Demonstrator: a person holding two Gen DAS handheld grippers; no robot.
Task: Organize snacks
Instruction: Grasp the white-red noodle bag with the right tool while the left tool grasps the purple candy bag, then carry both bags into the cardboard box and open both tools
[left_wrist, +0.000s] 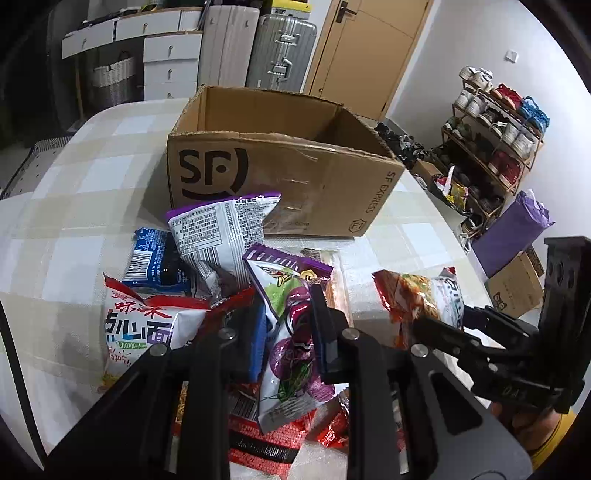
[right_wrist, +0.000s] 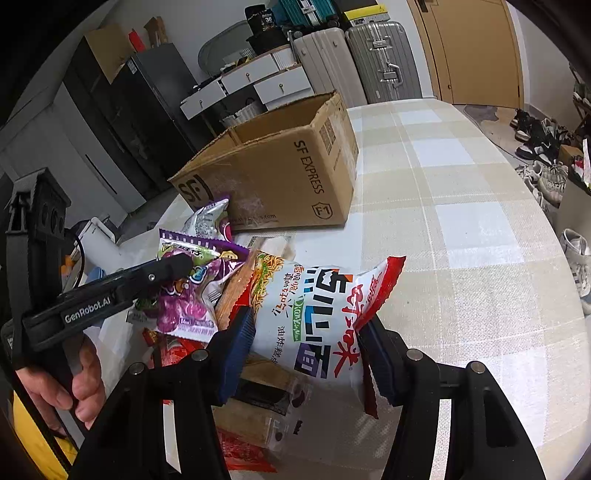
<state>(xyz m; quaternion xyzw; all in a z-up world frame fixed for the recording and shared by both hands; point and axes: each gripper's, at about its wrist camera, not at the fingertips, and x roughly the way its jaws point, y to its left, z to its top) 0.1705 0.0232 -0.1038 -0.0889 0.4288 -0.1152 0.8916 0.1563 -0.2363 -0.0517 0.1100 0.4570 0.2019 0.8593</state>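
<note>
Purple grape-printed snack bag (left_wrist: 291, 332) pinched tight between the blue pads (left_wrist: 258, 339) of the left gripper (left_wrist: 290, 332), on top of the snack pile (left_wrist: 207, 280) on the checked tablecloth (left_wrist: 74, 177). Right gripper (right_wrist: 306, 339) clamped on a white-and-red noodle packet (right_wrist: 314, 306) (pads pressing both sides), raised over the pile. Brown cardboard box (left_wrist: 280, 173) open just behind the snacks, nothing visible inside. A hand (right_wrist: 74, 387) on the left gripper's handle.
</note>
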